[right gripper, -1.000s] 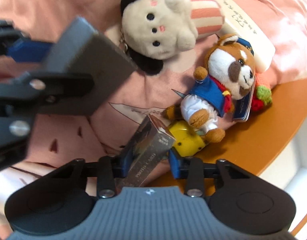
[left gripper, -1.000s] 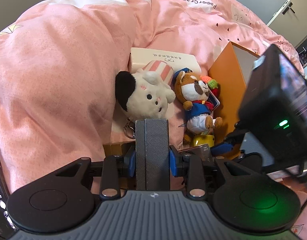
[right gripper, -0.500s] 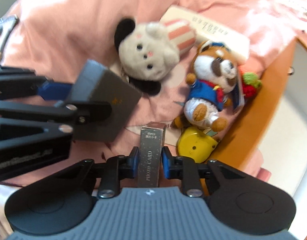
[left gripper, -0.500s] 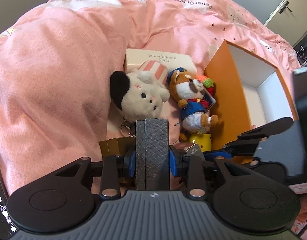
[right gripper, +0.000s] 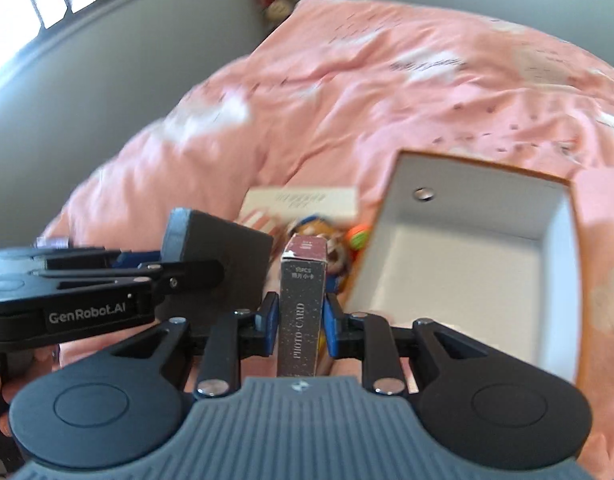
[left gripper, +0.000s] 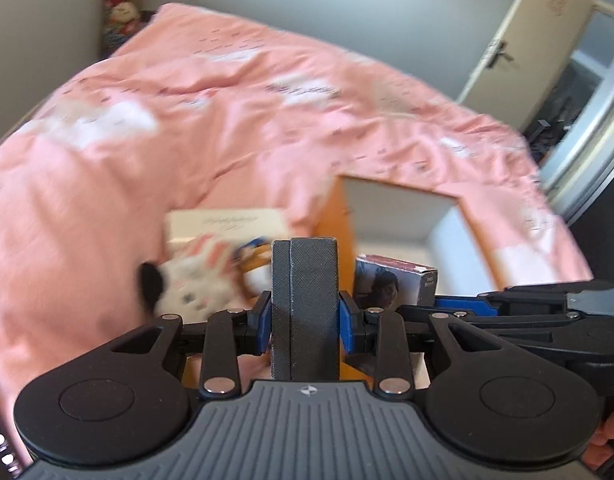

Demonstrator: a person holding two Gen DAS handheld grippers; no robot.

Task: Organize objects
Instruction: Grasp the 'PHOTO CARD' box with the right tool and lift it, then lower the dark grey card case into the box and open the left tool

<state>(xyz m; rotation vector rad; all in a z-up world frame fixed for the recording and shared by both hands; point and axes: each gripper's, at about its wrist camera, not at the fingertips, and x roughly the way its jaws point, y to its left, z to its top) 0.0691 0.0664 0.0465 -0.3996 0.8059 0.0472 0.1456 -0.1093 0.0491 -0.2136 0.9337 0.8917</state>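
My left gripper [left gripper: 305, 312] is shut on a dark grey textured box [left gripper: 305, 280], held upright above the pink bed. My right gripper [right gripper: 299, 318] is shut on a slim photo-card box [right gripper: 303, 300] standing on end between the blue pads. In the left wrist view the photo-card box [left gripper: 395, 284] and the right gripper's fingers [left gripper: 487, 306] show just to the right. In the right wrist view the grey box [right gripper: 217, 248] hangs at the left. An open orange box with a white inside [right gripper: 467, 240] lies ahead on the right. Blurred plush toys [left gripper: 199, 280] lie below.
A pink duvet [left gripper: 227, 100] covers the bed all around. A flat cream box [right gripper: 307, 200] lies beyond the plush toys. A door [left gripper: 519, 40] and a dim doorway stand at the far right, with grey walls behind the bed.
Both grippers have risen from the bed with their boxes. The right one closed on the photo-card box and rolled it upright. The plush toys now lie lower and farther off.
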